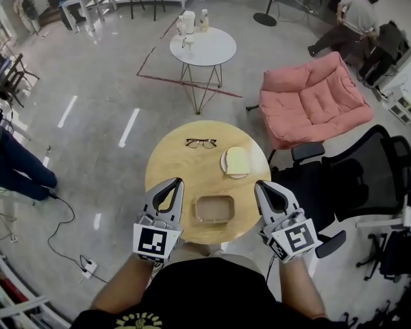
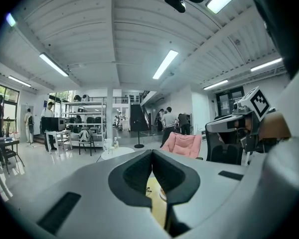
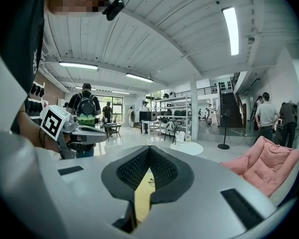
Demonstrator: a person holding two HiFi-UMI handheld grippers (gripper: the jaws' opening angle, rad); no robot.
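free: bare table [image 1: 181,173] between tray [image 1: 215,209] and glasses [image 1: 201,142] | blocked: plate [image 1: 235,162] right of centre | office chair [image 1: 356,177] crowds right rim

**Round worktop, near to far**

On the worktop [image 1: 166,164] a tray [image 1: 215,199] lies at the near edge, in the middle. The left claw [image 1: 176,184] hangs just left of the tray and the right claw [image 1: 259,186] just right of it, so the tray sits between them. Behind the tray, toward the right rim, a plate [image 1: 223,163] carries a slice of bread [image 1: 238,160]. A pair of glasses [image 1: 201,142] lies left of the plate and a little farther back. Behind the worktop stands a second table [image 1: 212,50]. An armchair [image 1: 315,101] sits to the right rear. An office chair [image 1: 359,173] stands just right of the worktop.
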